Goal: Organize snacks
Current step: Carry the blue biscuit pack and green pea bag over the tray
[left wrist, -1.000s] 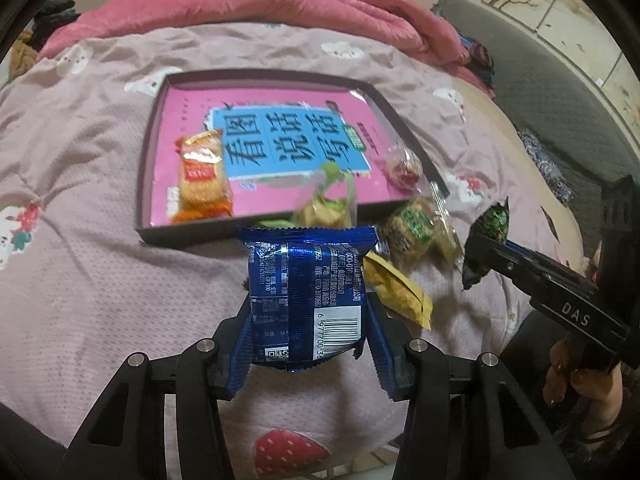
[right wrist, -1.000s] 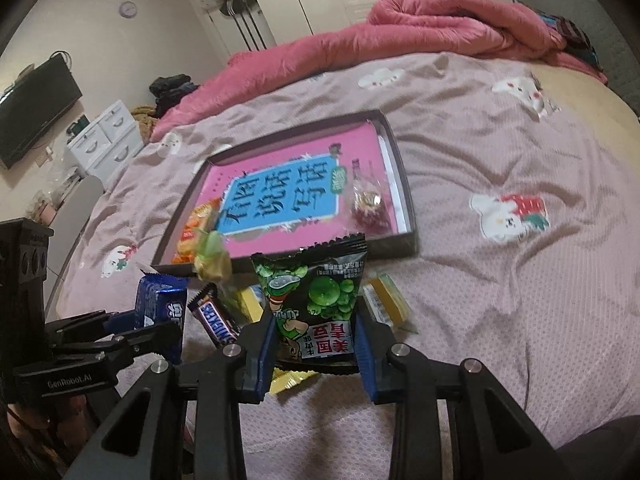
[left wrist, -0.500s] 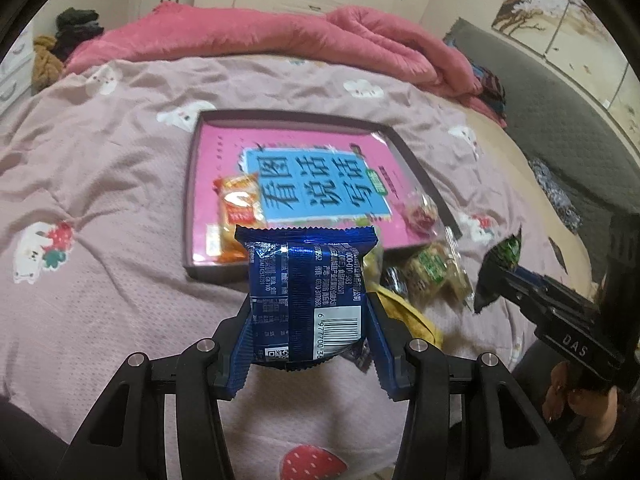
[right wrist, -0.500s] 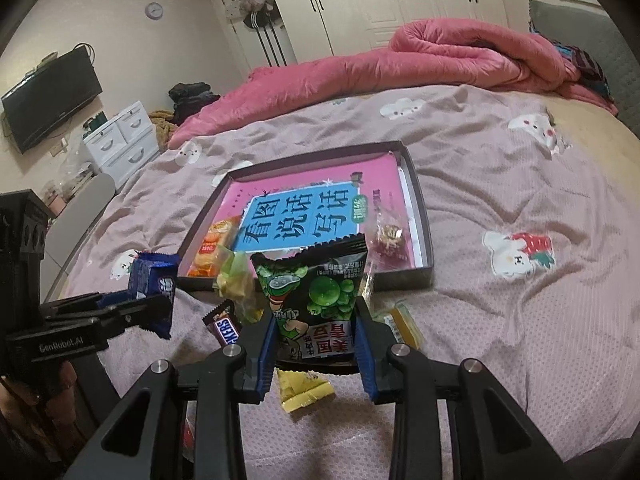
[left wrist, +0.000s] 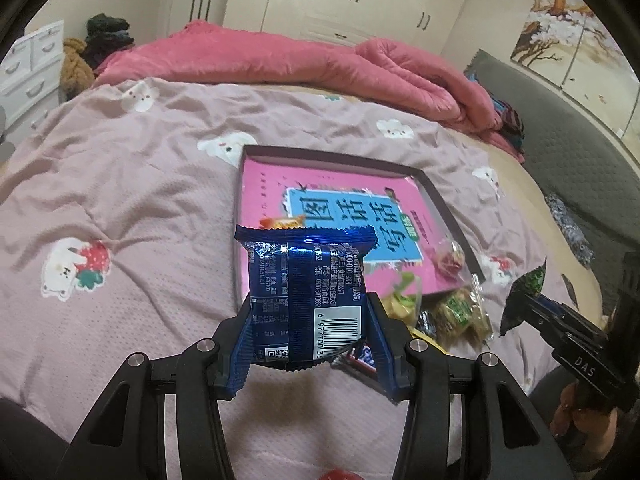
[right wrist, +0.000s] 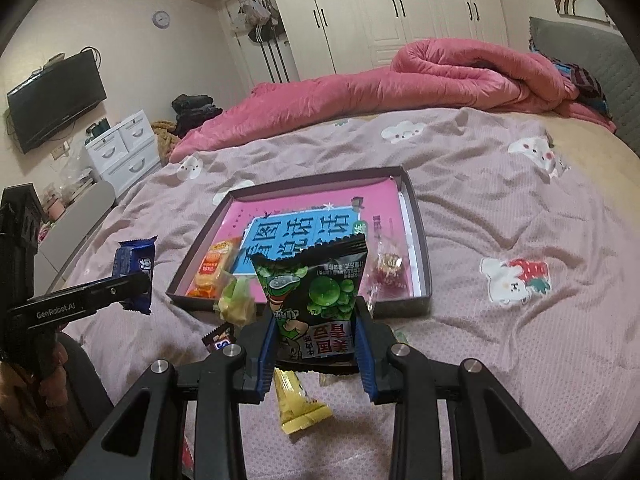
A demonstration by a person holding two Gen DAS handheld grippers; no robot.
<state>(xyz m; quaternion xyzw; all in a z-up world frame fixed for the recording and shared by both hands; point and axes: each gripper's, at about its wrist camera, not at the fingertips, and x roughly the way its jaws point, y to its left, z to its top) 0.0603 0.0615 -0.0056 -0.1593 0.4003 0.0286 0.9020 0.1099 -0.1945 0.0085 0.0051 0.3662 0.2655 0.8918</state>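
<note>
Two handheld grippers hang above a bed, each clamping one snack. The left gripper [left wrist: 308,344] has its blue pads pressed on both sides of a blue packet [left wrist: 306,288], held upright with its barcode facing the camera. The right gripper [right wrist: 316,344] pinches the lower end of a black pea bag [right wrist: 316,284], printed with green peas and a cartoon figure, which stands up between its fingers.

On the mauve bedspread [right wrist: 500,208] lies a shallow dark tray [right wrist: 418,216], lined with a pink sheet bearing a blue label with large characters. All places below are given from the tray. Inside it, at its near left corner, lies an orange cracker pack [right wrist: 212,268]. Inside it, along its right side, lies a clear-wrapped red sweet [right wrist: 386,268]. Just outside its near wall rests a pale green candy [right wrist: 238,300]. Nearer the camera than that wall, on the bedspread, lie a dark chocolate bar [right wrist: 220,338] and a yellow sachet [right wrist: 298,404]. The blue packet hangs in the air to the tray's left. The pea bag hangs over its near wall. Beyond its far edge a pink duvet [right wrist: 400,80] is heaped.
</note>
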